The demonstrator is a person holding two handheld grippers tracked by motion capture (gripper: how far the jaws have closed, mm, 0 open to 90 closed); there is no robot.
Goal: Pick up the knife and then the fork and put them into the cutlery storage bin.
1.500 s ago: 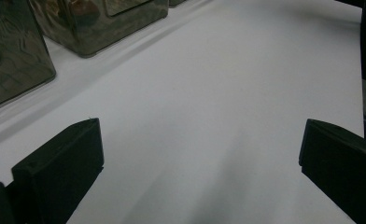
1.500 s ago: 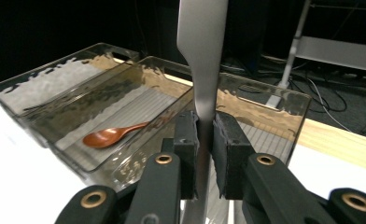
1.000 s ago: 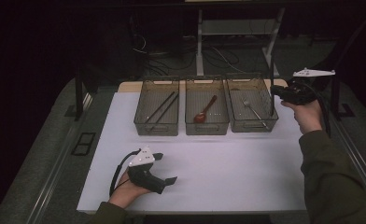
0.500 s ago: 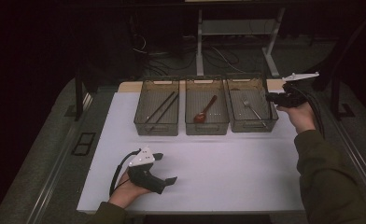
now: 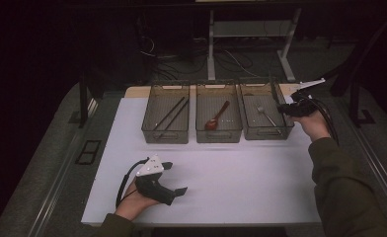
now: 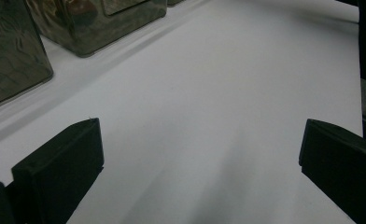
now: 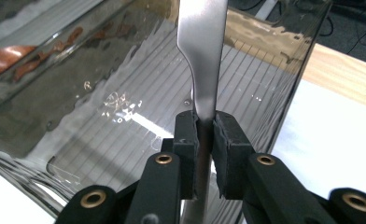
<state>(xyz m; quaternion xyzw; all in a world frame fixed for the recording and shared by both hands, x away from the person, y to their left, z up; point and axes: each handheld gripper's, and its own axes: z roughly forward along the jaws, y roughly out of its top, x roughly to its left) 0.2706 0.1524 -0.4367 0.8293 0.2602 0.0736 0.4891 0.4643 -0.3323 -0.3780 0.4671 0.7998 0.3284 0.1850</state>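
Observation:
My right gripper (image 7: pixel 204 135) is shut on the flat handle of a metal utensil (image 7: pixel 202 56), which rises between the pads and widens beyond them. In the high view this gripper (image 5: pixel 282 108) hovers at the right rim of the right clear bin (image 5: pixel 268 136), where another metal utensil (image 5: pixel 268 118) lies. My left gripper (image 5: pixel 176 177) rests on the white mat (image 5: pixel 241 173) near the front edge. Its jaws stand wide apart (image 6: pixel 200 154) with nothing between them.
Three clear bins stand in a row at the back of the mat. The left bin (image 5: pixel 164 136) holds dark chopsticks (image 5: pixel 171 113), and the middle bin (image 5: pixel 218 137) holds a reddish spoon (image 5: pixel 216 117). A wooden table edge (image 7: pixel 344 70) runs behind the bins.
My right hand has come down and to the left, from beside the right bin to its rim. The left hand has stayed where it was.

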